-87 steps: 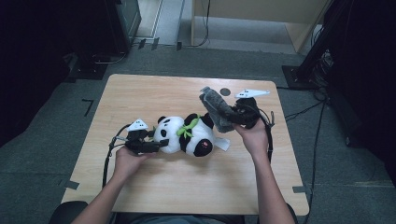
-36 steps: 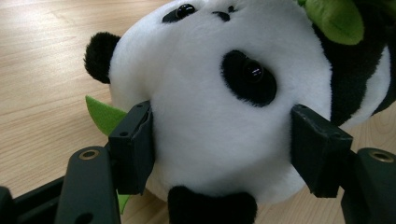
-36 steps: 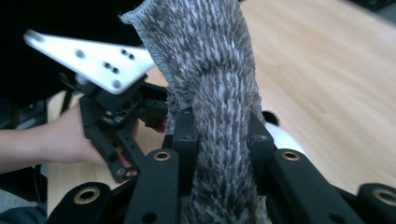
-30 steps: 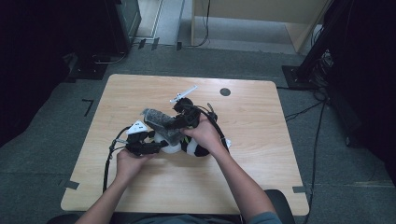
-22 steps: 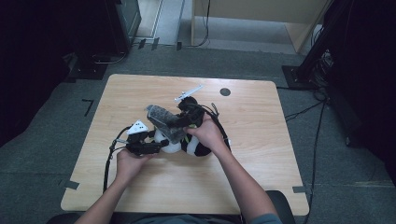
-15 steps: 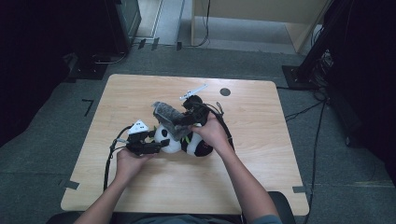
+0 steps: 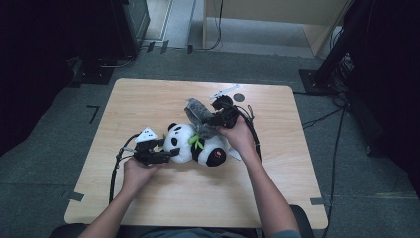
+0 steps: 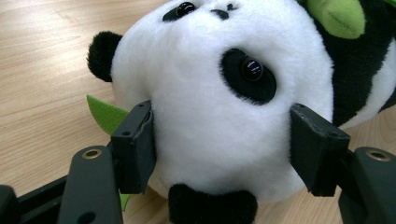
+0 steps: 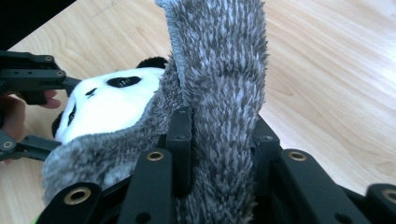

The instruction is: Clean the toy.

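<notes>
The plush panda (image 7: 193,145) lies on its side near the middle of the wooden table (image 7: 148,99). The left gripper (image 7: 166,157) clamps its head from the left. Just beyond, the right gripper (image 7: 210,119) pinches a grey furry cloth (image 9: 224,70) (held upright) over the panda's body.

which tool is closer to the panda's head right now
Left. The left tool has its jaws clamped on both sides of the panda's head. The right tool grips the grey furry cloth above the panda's body.
</notes>
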A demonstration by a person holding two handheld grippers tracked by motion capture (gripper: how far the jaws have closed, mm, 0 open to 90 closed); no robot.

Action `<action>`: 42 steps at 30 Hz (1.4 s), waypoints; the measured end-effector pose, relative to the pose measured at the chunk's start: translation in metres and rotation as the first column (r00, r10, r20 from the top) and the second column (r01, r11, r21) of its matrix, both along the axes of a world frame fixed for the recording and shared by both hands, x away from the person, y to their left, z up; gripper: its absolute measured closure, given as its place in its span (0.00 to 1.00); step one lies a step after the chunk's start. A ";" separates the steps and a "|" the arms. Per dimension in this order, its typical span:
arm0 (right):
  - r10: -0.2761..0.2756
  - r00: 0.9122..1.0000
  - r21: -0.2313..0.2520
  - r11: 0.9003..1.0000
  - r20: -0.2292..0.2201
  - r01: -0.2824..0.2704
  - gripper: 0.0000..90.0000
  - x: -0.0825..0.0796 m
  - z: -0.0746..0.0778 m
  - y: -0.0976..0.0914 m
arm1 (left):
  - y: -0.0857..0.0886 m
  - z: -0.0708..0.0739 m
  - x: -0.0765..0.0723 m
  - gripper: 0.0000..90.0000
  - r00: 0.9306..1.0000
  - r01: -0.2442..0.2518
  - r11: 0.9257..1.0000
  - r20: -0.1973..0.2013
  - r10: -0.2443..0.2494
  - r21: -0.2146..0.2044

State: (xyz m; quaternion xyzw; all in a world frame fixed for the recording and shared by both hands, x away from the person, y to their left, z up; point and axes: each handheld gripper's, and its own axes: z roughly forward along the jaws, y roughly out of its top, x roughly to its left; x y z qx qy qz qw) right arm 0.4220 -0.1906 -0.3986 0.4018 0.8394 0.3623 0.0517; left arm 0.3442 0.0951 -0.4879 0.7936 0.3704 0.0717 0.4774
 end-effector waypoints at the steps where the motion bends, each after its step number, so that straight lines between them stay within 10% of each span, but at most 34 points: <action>1: -0.003 1.000 -0.005 1.000 0.010 0.003 0.78 0.000 0.001 -0.001 | 0.000 0.000 0.000 0.36 1.000 -0.001 1.000 0.001 0.001 -0.002; 10: -0.033 0.998 0.045 0.999 0.049 0.030 0.81 -0.009 0.022 -0.017 | 0.001 -0.001 0.001 0.36 1.000 0.007 1.000 0.002 -0.007 -0.006; 22: 0.136 0.987 0.187 0.971 0.089 -0.151 0.81 -0.038 0.052 0.020 | 0.001 -0.001 0.000 0.35 1.000 0.008 1.000 0.009 -0.008 -0.005; 29: 0.242 0.970 0.227 0.947 -0.031 -0.230 0.81 -0.036 0.021 0.057 | 0.001 0.000 0.000 0.35 1.000 0.010 1.000 0.010 -0.010 -0.001; 33: 0.220 0.974 0.135 0.968 -0.060 -0.211 0.81 -0.030 -0.002 0.068 | 0.001 -0.001 0.000 0.35 1.000 0.008 1.000 0.008 -0.008 0.000; 42: 0.191 0.980 0.118 0.976 -0.050 -0.184 0.80 -0.022 -0.012 0.059 | 0.001 -0.002 0.001 0.35 1.000 0.004 1.000 -0.005 -0.004 0.000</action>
